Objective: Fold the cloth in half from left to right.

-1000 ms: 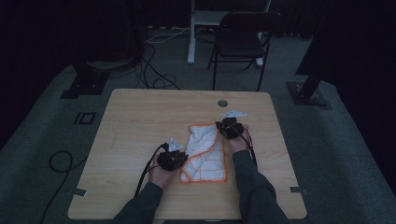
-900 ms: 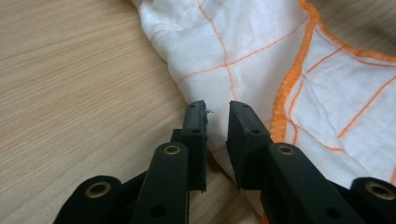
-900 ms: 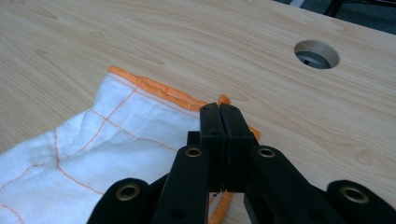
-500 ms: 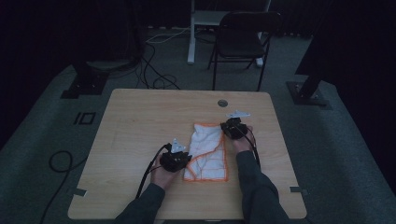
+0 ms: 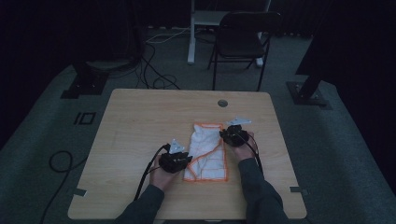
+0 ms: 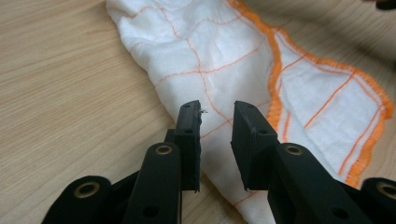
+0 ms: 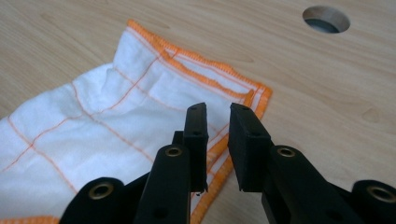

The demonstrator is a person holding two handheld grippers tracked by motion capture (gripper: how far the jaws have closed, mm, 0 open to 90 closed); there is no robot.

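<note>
White cotton cloth with orange stitched edging and grid lines lay folded lengthwise on the pale wooden bench, right of centre in the high view. The left tool stood at the cloth's lower left edge, its jaws a little apart over the folded side with no fabric between them. The right tool stood at the upper right corner, its jaws likewise slightly parted just above the orange hem, gripping nothing. In the right gripper view a round hole in the bench lay beyond the corner, at the upper right of the frame. The step in hand appeared to be taking hold of the cloth for a further fold. To do it well, each tool would probably need to close on every layer at its edge, at matching points, so that the cloth lifts evenly; catching the top layer alone would likely let the fold fall open.
</note>
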